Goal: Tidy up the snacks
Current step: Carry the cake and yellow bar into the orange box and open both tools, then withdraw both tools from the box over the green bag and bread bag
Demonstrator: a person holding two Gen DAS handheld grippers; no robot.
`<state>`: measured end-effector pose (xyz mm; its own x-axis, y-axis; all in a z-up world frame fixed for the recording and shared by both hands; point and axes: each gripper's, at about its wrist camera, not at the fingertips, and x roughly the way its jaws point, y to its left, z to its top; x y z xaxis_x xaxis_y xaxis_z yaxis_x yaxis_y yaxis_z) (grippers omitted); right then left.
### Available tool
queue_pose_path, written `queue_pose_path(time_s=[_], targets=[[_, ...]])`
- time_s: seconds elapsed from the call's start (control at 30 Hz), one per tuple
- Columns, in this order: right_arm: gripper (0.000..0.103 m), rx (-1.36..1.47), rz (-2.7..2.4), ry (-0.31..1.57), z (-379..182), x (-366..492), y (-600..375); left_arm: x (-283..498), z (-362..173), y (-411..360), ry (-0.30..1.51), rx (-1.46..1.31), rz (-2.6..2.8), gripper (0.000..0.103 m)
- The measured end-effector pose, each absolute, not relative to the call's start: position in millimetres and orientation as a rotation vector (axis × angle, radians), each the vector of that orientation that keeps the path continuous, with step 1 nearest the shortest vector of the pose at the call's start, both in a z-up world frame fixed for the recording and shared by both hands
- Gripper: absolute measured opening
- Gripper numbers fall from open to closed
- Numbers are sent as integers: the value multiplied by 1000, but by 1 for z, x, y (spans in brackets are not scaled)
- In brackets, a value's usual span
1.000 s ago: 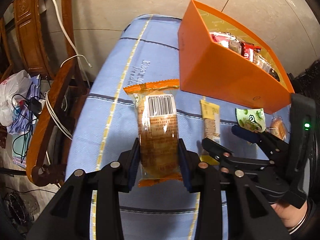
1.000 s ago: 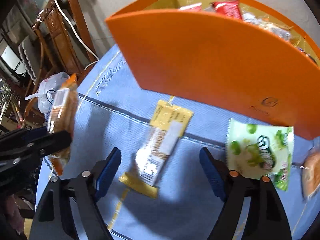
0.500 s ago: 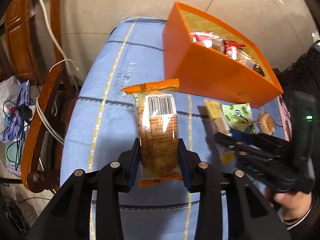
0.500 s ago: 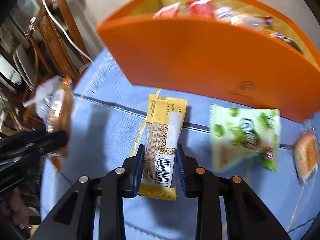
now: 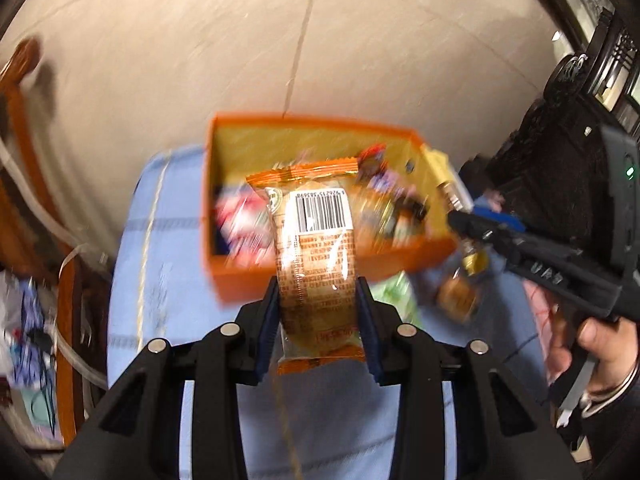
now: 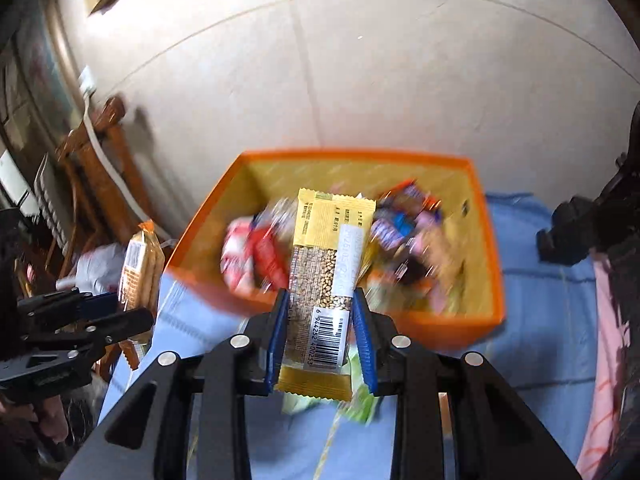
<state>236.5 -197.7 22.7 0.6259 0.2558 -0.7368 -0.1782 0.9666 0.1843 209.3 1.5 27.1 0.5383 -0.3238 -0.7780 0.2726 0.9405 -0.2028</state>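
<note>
Nearest in the left wrist view, the left gripper point(image 5: 318, 328) is clamped on an orange cake packet point(image 5: 316, 264), its blue pads pinching the glossy film low down so the barcoded top stands free toward 12 o'clock. In the right wrist view the right gripper point(image 6: 320, 332) is likewise closed on a flat yellow seed bar point(image 6: 326, 280) — crinkle-edged wrapper, clear window showing grains. Under it a green pouch point(image 6: 360, 400) lies on the woven blue tablecloth point(image 6: 540, 340). Beyond both, at 12 o'clock, sits the stiff-walled orange box point(image 6: 486, 240), already heaped with blurred wrappers. The risks, as I judge them: slick film could slide out of either low pinch before it clears the near wall, and two packets released together could collide or bounce off the heap — the grippers converge on one opening.
</note>
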Motion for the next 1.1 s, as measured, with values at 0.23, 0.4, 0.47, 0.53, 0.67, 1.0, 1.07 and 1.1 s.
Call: queue_pose_path(time_s=[0.23, 0.4, 0.47, 0.53, 0.67, 1.0, 1.07, 1.1], targets=[[47, 133, 176, 863, 16, 294, -211, 291, 21, -38, 975, -79, -311, 85], [83, 122, 121, 793, 18, 291, -224, 306, 14, -39, 968, -130, -265, 94], [83, 132, 126, 789, 17, 286, -232, 304, 11, -39, 973, -115, -257, 95], [83, 139, 136, 781, 17, 280, -240, 296, 10, -39, 960, -97, -256, 95], [83, 129, 130, 779, 11, 254, -260, 275, 11, -43, 955, -80, -301, 95], [87, 7, 107, 891, -42, 189, -291, 207, -21, -81, 1040, 23, -370, 95], [87, -23, 101, 929, -59, 180, -293, 201, -39, -89, 1080, 31, -371, 95], [87, -23, 97, 943, -65, 177, -295, 200, -48, -94, 1099, 37, -373, 95]])
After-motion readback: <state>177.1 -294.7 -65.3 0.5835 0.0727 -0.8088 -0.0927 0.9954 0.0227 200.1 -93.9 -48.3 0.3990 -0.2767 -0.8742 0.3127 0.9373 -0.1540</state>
